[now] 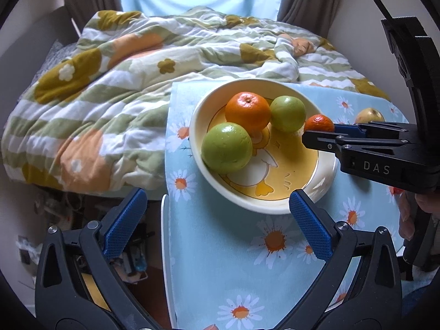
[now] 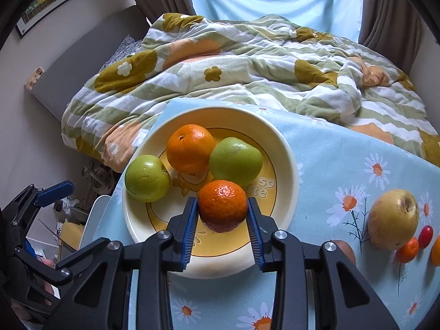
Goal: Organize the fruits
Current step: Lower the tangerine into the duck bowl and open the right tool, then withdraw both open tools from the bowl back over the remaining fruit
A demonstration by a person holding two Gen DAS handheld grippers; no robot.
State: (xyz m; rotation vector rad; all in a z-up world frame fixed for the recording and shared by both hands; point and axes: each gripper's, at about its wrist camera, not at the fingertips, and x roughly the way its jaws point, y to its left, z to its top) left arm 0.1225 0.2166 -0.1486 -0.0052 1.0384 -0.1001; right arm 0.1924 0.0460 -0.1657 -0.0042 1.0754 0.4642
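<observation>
Room: bedroom, with a rumpled quilt of green stripes and orange and mustard flowers (image 2: 247,68) on the bed behind, and a light blue curtain at the window.
Surface: small table under a light blue cloth printed with daisies (image 2: 343,165); its far edge meets the quilt.
Bowl: round cream bowl with a yellow duck drawing inside (image 2: 286,148), near the far left corner of the cloth.
Already in bowl: one big orange (image 2: 189,148) and two green apples (image 2: 235,161), touching each other at the far side.
Right claw: right gripper (image 2: 222,209) is closed around a small dark orange mandarin (image 2: 222,205), both blue pads on its sides, above the near part of the bowl.
Left claw: left gripper (image 1: 217,225) is wide open and holds nothing, above the near left edge of the cloth.
Waiting fruits: yellow pear-like fruit (image 2: 393,218), a tiny mandarin (image 2: 407,249) and a red cherry tomato (image 2: 425,236) near the right edge.
Step, I judge: placing the mandarin in the bowl.
Next move needs: lower it to the free yellow floor, open slowly so it does not roll out, then go to the right edge.
</observation>
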